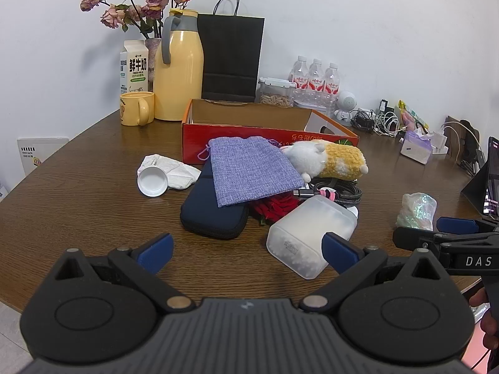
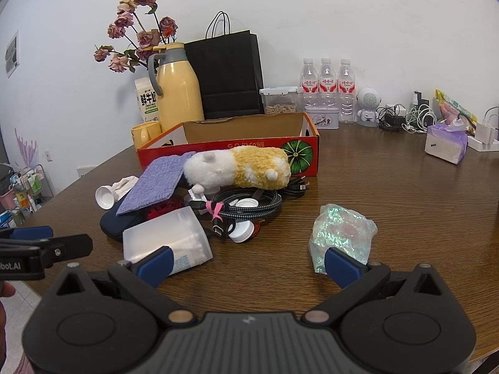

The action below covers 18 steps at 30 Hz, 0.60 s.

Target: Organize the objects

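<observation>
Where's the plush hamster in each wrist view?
Left wrist: plush hamster right of centre, lying against the front wall of the red box, beside the purple pouch.
Right wrist: plush hamster at centre, left of the pumpkin print on the box.
Shared landmark: yellow jug behind the box.
</observation>
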Motion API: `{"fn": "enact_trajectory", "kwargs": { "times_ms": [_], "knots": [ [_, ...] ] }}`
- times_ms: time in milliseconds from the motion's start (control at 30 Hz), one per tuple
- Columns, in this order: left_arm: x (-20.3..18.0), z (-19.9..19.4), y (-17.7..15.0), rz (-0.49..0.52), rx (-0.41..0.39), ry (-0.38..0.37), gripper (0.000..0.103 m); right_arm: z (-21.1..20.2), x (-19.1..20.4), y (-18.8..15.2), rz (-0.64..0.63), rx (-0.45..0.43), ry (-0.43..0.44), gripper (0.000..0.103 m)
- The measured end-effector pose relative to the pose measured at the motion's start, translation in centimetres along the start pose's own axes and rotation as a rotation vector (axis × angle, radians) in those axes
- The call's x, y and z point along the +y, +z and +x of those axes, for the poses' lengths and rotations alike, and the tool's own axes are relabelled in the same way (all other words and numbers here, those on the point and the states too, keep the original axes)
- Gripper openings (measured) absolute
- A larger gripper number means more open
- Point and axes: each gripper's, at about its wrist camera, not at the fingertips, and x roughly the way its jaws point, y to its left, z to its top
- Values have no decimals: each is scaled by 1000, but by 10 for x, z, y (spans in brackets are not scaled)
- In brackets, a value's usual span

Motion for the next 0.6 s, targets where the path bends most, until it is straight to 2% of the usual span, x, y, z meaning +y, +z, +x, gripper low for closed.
{"fn": "enact_trajectory", "kwargs": {
  "times_ms": [600],
  "knots": [
    [0,-1,0,-2,-1,-1,103,-1,1,1,0,0,0,103]
  ]
}}
